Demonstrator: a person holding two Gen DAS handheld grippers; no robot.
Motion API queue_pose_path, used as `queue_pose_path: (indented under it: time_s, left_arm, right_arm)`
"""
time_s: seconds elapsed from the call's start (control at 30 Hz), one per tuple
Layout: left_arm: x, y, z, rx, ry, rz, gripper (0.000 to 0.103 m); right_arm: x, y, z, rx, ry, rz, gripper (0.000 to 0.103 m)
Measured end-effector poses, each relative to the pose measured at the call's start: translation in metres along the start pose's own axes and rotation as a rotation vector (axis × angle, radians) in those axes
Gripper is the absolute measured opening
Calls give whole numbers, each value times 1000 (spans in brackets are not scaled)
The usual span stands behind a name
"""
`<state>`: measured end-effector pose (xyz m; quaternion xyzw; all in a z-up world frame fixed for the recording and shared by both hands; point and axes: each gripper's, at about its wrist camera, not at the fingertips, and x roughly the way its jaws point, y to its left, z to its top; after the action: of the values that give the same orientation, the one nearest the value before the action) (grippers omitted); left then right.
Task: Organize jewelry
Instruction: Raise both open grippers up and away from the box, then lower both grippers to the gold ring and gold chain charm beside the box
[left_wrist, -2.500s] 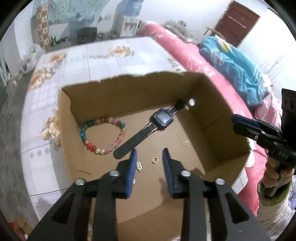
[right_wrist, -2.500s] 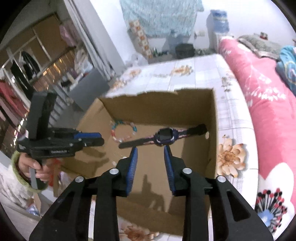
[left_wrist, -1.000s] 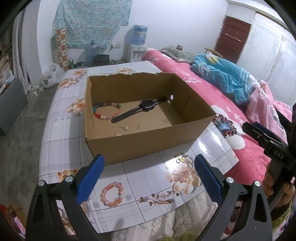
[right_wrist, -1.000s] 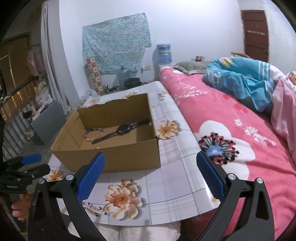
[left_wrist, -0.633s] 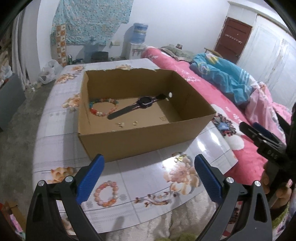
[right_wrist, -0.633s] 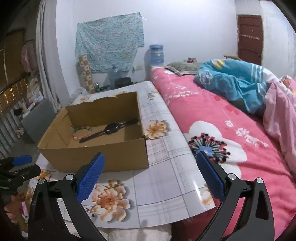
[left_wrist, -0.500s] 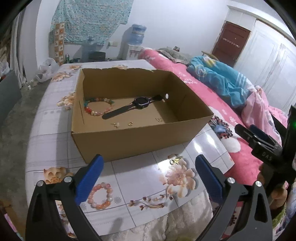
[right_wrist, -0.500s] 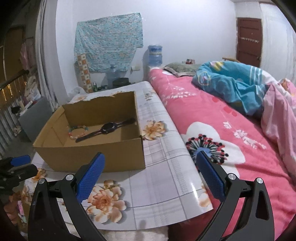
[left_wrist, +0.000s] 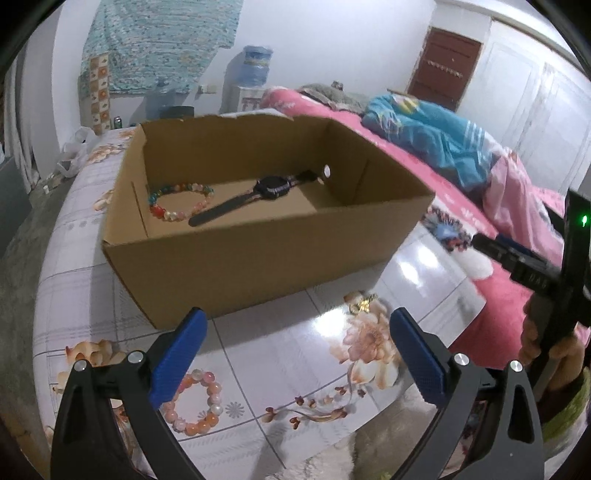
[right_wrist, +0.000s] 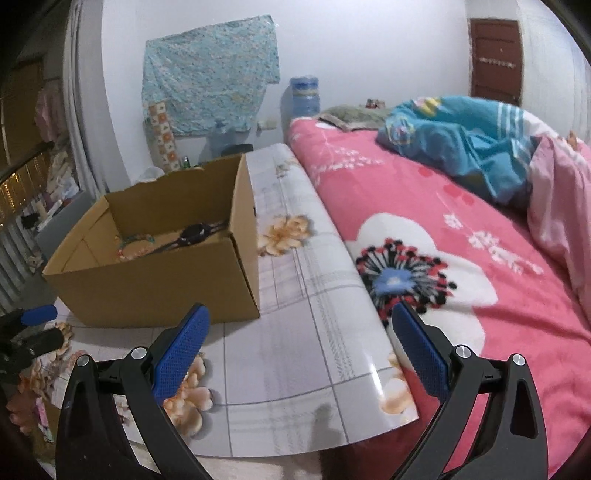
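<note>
Left wrist view: we found our left gripper (left_wrist: 295, 347) spread wide and empty, blue pads well apart, hovering above the floral tablecloth (left_wrist: 288, 354) near the table's front edge. Just beside the left pad lay a pink-and-orange bead bracelet (left_wrist: 195, 402), flat on the cloth and partly hidden by the finger. A small gold trinket (left_wrist: 364, 303) sat on the cloth between the pads' line and the cardboard box (left_wrist: 258, 254), close to the box's front wall; its kind was too small to tell. Inside the box we noted a multicoloured bead bracelet (left_wrist: 181, 201) toward the left wall and a black watch (left_wrist: 258, 195) lying across the floor, its strap just beside the beads. At the right edge our right gripper (left_wrist: 517, 262) showed side-on, held in a hand (left_wrist: 554, 343), a green light on its body. Right wrist view: our right gripper (right_wrist: 299, 347) also stood wide and empty, over the table's right edge where the cloth meets the pink bedspread (right_wrist: 461, 258). The box (right_wrist: 155, 284) lay ahead to the left, the watch (right_wrist: 194, 232) and beads (right_wrist: 136, 245) visible over its rim. The left gripper's blue tip (right_wrist: 37, 315) showed at the far left edge.
</note>
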<state>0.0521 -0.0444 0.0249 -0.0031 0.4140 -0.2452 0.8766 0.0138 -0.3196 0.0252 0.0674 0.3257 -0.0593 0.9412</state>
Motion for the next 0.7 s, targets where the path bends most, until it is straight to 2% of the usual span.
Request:
queue_pose_path:
  time_s: [0.23,0.3,0.37,0.5,0.57,0.63,0.7]
  left_arm:
    - [18,-23,-12,151,4,-10,97]
    - [20,-30,-13,195,-8,-4,96]
    - [21,-39,-14,257,-29,6,91]
    - [33,-51,-11,327,-24,-16,69]
    - [42,-57,-10,355,-6,-32,58]
    - [51,-63,-8,390,14,-40,46]
    - [60,-68,-8,418,30,-51,40]
  right_arm:
    - [6,12,-11,-45,27,77,95]
    - [7,20,-15,-63,32,109,93]
    - [12,26,-19,-73,49,134,87]
    - [21,30,-27,-61,88,185,73]
    - [26,32,-30,-56,106,207,61]
    - [32,34,-33,-46,128,236,59]
    - [35,35,-36,-43,139,252,56]
